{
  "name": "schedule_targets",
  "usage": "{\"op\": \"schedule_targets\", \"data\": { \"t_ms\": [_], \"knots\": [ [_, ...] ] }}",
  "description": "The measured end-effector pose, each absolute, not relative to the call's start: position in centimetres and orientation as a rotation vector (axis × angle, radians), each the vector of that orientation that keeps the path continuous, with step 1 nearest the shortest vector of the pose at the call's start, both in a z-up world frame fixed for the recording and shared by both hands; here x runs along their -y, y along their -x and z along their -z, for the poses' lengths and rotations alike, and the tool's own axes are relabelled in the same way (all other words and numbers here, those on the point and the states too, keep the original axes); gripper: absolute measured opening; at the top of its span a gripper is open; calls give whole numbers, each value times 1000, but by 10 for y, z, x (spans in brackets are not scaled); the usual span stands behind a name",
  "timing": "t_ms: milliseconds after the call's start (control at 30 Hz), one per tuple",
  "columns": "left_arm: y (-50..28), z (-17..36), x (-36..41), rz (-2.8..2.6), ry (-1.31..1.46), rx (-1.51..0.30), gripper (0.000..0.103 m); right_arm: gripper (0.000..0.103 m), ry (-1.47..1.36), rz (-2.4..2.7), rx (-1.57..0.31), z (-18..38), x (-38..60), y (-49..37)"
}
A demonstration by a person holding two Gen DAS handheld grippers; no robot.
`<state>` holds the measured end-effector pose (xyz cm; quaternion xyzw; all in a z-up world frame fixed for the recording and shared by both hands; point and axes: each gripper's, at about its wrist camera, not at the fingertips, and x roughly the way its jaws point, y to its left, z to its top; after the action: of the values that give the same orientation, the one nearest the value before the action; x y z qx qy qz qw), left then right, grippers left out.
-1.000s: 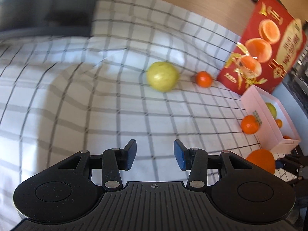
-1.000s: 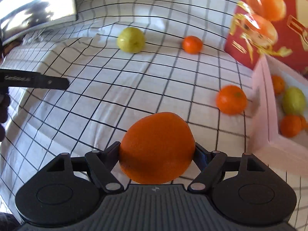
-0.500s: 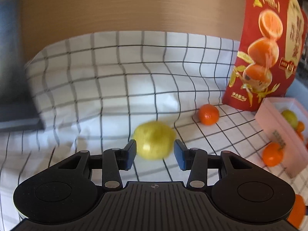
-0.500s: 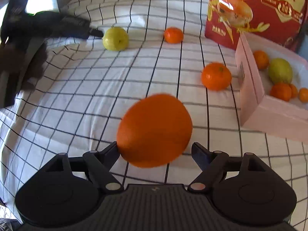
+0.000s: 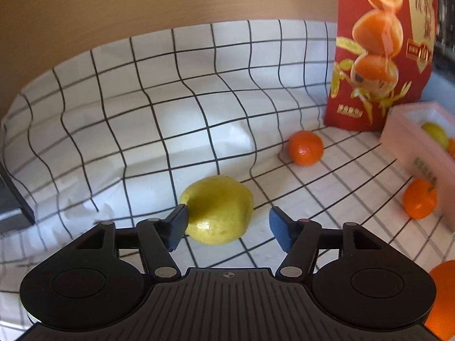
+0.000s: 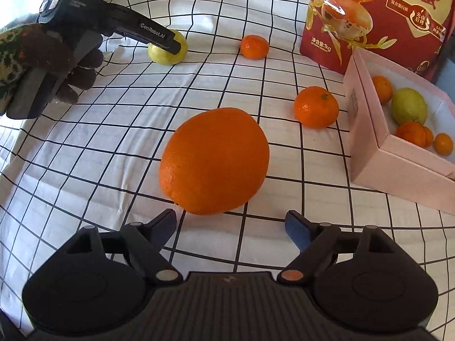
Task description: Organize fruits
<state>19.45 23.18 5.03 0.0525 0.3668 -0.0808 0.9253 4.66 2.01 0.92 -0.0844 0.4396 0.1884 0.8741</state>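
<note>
Here the left gripper (image 5: 227, 224) was opening wide around the yellow fruit (image 5: 217, 210) on the checked cloth (image 5: 170, 99), one pad touching; an off-centre close could roll it. The right gripper (image 6: 230, 227), also opening, stood short of the big orange (image 6: 214, 160).

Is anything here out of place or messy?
Nothing is damaged or spilled. Four fruits lie loose on the checked cloth rather than in the pink box: the big orange, a yellow-green fruit and two small oranges. The cloth is rumpled.
</note>
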Motion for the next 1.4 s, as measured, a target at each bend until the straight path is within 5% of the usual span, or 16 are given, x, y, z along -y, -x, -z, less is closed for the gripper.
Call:
{"op": "schedule_targets", "data": {
  "t_ms": [933,1400],
  "knots": [
    [-225,-34,-244,52,78,-835,67,90,176,-400,-895,-8,-14,-32],
    [-128,-33,-234,120,174,-844,67,89,86,-395,-829,-30,10,-31]
  ]
}}
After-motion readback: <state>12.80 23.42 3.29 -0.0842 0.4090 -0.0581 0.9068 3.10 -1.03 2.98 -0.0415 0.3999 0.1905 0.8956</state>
